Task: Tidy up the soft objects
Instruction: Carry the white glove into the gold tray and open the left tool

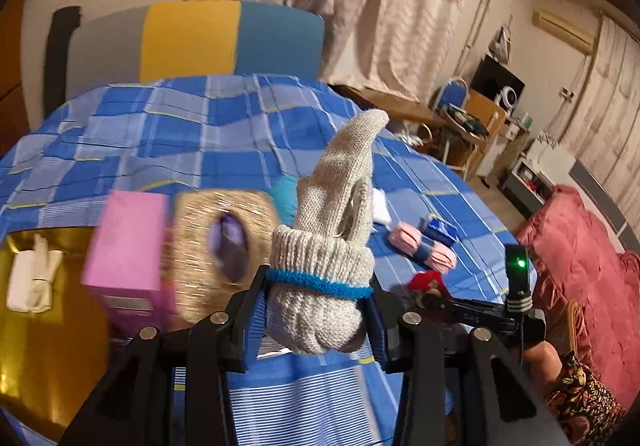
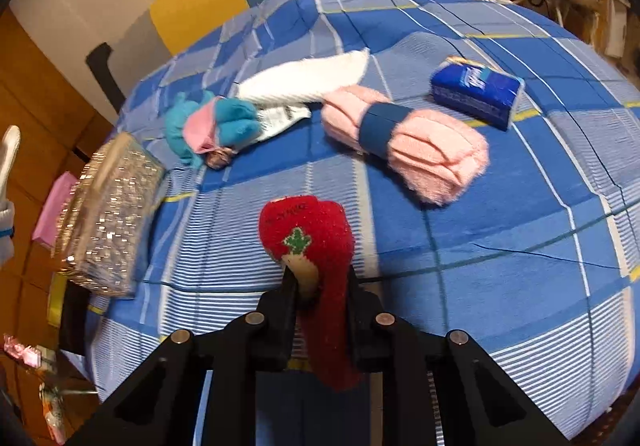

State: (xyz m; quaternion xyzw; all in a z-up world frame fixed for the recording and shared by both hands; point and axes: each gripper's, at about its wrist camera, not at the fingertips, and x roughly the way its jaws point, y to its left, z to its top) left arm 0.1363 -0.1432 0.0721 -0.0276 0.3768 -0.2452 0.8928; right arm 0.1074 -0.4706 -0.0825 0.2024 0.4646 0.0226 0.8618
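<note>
My left gripper (image 1: 318,286) is shut on a rolled grey knitted glove (image 1: 332,206) with a blue cuff edge, held up above the blue plaid bedsheet (image 1: 180,126). My right gripper (image 2: 320,278) is shut on a red sock (image 2: 312,222) with a green motif, low over the sheet (image 2: 500,246). Ahead of it lie a pink rolled towel (image 2: 404,142) with a navy band, a white sock (image 2: 304,84) and a teal and pink sock bundle (image 2: 216,126). The towel (image 1: 424,246) also shows right of the glove in the left wrist view.
A glittery gold case (image 2: 108,214) sits at the bed's left edge with a pink box (image 1: 128,242) beside it. White gloves (image 1: 32,278) rest on a gold surface. A blue tissue pack (image 2: 476,92) lies on the sheet. A red sofa (image 1: 580,266) stands right of the bed.
</note>
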